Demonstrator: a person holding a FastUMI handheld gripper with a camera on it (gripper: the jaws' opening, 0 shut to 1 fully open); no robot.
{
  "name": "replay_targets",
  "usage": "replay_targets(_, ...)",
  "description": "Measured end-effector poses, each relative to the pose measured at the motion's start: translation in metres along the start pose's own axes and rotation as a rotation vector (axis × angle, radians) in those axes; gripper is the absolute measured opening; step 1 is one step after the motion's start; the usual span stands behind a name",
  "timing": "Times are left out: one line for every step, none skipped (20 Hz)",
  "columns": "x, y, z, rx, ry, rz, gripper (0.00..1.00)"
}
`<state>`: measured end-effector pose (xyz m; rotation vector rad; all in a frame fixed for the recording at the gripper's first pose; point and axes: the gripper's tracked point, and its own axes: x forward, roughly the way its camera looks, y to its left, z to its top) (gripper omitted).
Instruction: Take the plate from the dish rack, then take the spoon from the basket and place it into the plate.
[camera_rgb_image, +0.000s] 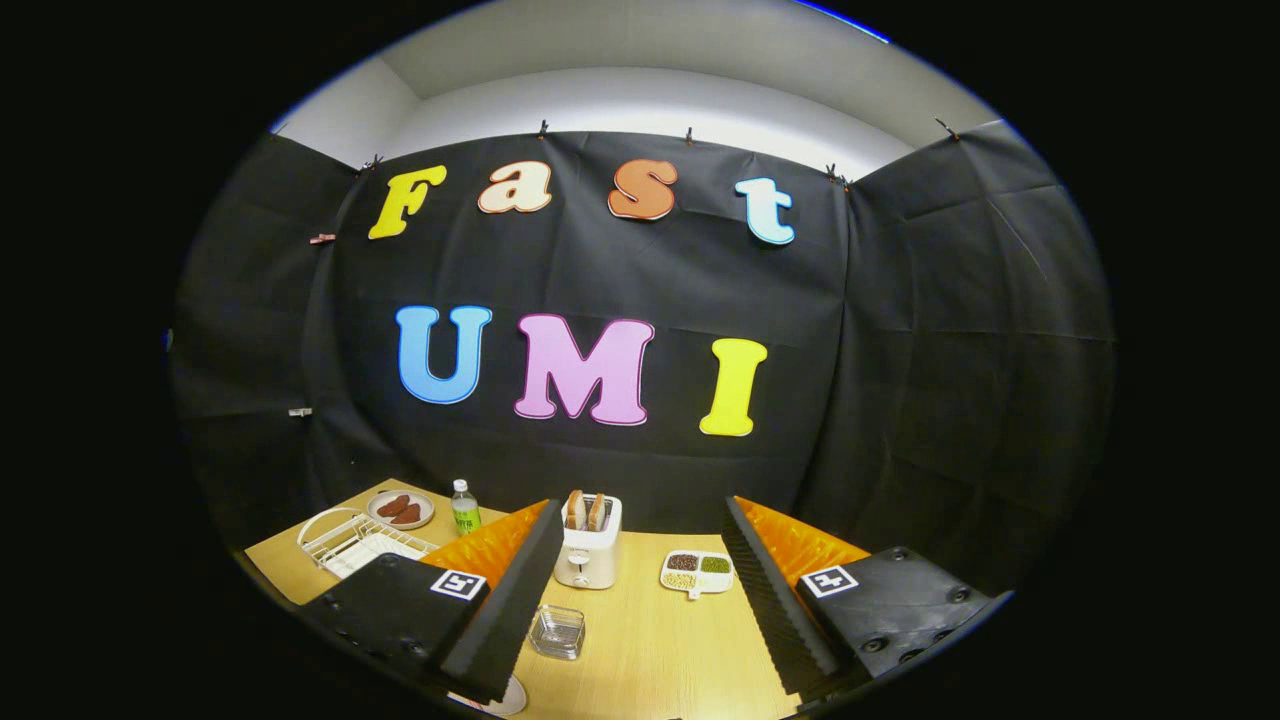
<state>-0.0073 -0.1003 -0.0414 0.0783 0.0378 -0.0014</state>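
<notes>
My table (650, 640) runs wide under me, and I hold the tongs (640, 610) high and level above its near edge, so that the whole spread sits in view before I commit to anything. The fingers stand spread wide apart with nothing between them, pinching nothing; the gap frames the middle of the table.

Off beyond my left finger, toward the far left corner, sits the dish rack (350, 540), a white wire frame with something pale and flat lying in it. That may be the plate, but I cannot tell from here. I cannot make out a basket or a spoon either.

Straight ahead between the fingers stands the toaster (590, 550) with two slices of bread upright in its slots, set back, I judge, to leave working room in front. Behind the rack lies a round dish (401, 508) with brownish pieces on it, and just beside it a small bottle (465, 508). Near my right finger is a divided tray (698, 572) holding grains or beans in its compartments. Closest in, by the left finger, rests a small clear glass dish (558, 631), and a pale round rim (505, 697) peeks from under that finger's base.
</notes>
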Motion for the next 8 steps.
replay_targets(0.0000, -0.0013, -0.0001, 0.000, -0.001, -0.003, 0.98)
replay_targets(-0.0001, -0.0017, -0.0022, -0.002, 0.001, -0.004, 0.98)
replay_targets(-0.0009, -0.0016, -0.0031, -0.003, 0.003, -0.005, 0.98)
replay_targets(-0.0005, -0.0006, -0.0052, -0.004, 0.008, -0.002, 0.98)
replay_targets(-0.0007, 0.0003, -0.0058, -0.005, 0.011, -0.002, 0.98)
replay_targets(-0.0012, -0.0002, -0.0075, -0.004, 0.013, -0.002, 0.98)
replay_targets(-0.0014, -0.0003, -0.0080, -0.003, 0.012, -0.002, 0.98)
replay_targets(-0.0011, 0.0010, -0.0087, -0.001, 0.012, -0.002, 0.98)
